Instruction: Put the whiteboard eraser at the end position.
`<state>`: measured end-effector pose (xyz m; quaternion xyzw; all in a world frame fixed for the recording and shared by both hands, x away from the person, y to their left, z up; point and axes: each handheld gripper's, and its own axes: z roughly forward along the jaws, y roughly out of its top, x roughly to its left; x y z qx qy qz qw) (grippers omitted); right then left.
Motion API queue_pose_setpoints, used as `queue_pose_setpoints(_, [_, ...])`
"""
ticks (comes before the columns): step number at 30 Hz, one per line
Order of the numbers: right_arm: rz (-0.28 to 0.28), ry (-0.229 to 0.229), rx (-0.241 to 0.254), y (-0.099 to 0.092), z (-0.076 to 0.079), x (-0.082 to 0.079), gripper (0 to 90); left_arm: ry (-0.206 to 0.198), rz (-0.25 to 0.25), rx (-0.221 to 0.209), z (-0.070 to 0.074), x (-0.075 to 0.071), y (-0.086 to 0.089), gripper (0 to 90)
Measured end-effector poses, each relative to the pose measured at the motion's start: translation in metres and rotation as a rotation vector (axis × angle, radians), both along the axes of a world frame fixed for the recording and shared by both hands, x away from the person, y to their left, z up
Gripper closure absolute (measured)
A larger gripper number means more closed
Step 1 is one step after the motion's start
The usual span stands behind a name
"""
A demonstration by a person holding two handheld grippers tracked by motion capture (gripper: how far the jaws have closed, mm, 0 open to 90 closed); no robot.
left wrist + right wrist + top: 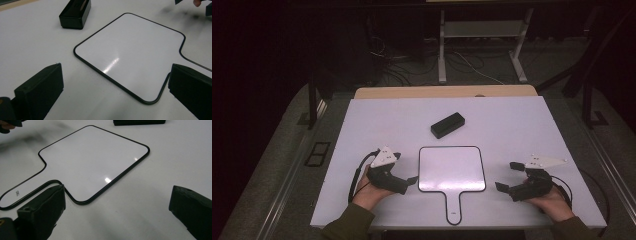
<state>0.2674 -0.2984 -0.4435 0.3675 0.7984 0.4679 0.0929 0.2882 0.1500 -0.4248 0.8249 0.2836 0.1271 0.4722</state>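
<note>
Two grippers flank a white paddle-shaped board [452,169] that lies flat on the desk [512,125], its black-edged panel toward the far side and its short handle pointing at the person's edge. At the board's left, the left gripper [407,170] rests in the person's left hand [369,192] with its jaws spread wide and empty; in the left gripper view one jaw stands just beside the board's near corner, the other over bare desk. At the right, the right gripper [507,176] sits in the right hand [554,200], a little apart from the board's edge, jaws likewise parted and holding nothing. In the right gripper view one jaw is close to the handle's neck. Beyond the board, near its far edge but apart, lies a black rectangular block [447,125], turned at an angle.
</note>
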Motion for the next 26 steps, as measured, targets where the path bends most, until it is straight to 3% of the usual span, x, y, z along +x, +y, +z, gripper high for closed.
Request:
queue_pose_setpoints(9, [-0.004, 0.003, -0.001, 0.0, 0.0, 0.0, 0.0, 0.015, 0.016, -0.01, -0.013, -0.011, 0.012, 0.0])
queue_pose_setpoints(12, [-0.005, 0.001, -0.001, -0.001, 0.0, 0.0, 0.0, 0.013, 0.014, 0.002, -0.015, -0.011, 0.014, 0.0])
queue_pose_setpoints(26, [-0.012, 0.007, -0.004, -0.002, -0.002, 0.001, 0.0, 0.038, 0.01, -0.015, -0.017, -0.009, 0.015, 0.0])
